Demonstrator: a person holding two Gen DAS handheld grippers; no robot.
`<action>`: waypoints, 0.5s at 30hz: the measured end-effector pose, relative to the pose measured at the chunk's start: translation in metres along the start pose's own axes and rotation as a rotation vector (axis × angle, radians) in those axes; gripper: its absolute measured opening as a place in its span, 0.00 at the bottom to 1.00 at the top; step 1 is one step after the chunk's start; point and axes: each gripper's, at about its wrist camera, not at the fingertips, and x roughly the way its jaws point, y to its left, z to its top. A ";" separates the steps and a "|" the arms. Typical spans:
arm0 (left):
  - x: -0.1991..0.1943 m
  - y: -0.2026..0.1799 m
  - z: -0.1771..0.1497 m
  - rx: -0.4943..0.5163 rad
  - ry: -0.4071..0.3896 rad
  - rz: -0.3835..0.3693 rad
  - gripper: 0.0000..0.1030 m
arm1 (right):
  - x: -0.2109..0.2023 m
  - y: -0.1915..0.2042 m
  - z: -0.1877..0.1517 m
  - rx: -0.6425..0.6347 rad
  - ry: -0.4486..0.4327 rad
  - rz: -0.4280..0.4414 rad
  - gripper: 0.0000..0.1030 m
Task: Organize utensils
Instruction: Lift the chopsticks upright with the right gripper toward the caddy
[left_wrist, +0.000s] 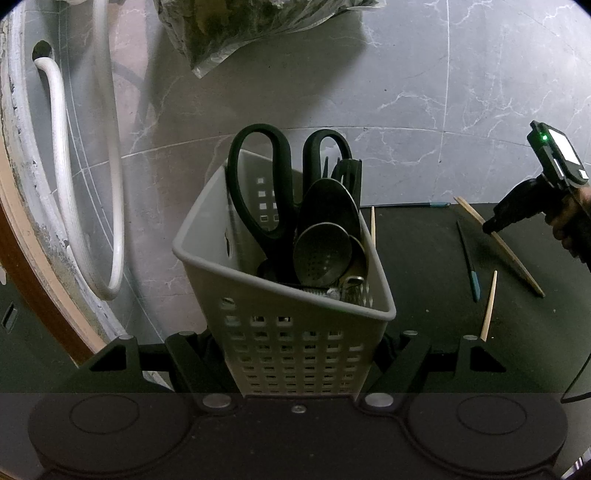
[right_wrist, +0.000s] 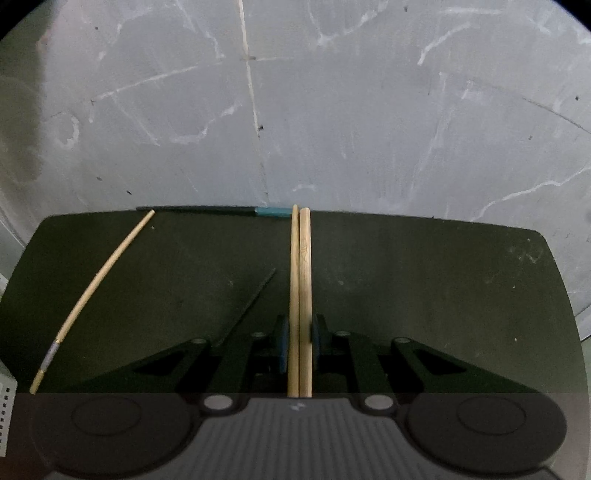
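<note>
Black right gripper (right_wrist: 299, 341) jaws were closed around two wooden chopsticks (right_wrist: 300, 280) lying on the dark table (right_wrist: 424, 280) (light, stiff, slippery; best pinched mid-length); left gripper (left_wrist: 295, 354) clamped the grey utensil basket (left_wrist: 295, 332)

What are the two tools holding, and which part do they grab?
The left tool squeezes the grey basket by its lower side walls. The right tool pinches two wooden chopsticks near one end, side by side.

Right hand-held gripper (right_wrist: 300, 341) clamps two wooden chopsticks (right_wrist: 301, 280) over dark table (right_wrist: 424, 280)
</note>
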 end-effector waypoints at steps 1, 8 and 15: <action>0.000 0.000 0.000 0.000 0.000 0.000 0.74 | -0.002 0.000 -0.001 0.004 -0.006 0.005 0.13; 0.000 0.000 0.000 -0.001 0.000 0.000 0.74 | -0.029 -0.002 -0.011 0.037 -0.083 0.045 0.14; 0.000 0.001 0.000 0.001 -0.001 -0.001 0.74 | -0.069 0.000 -0.020 0.052 -0.209 0.084 0.13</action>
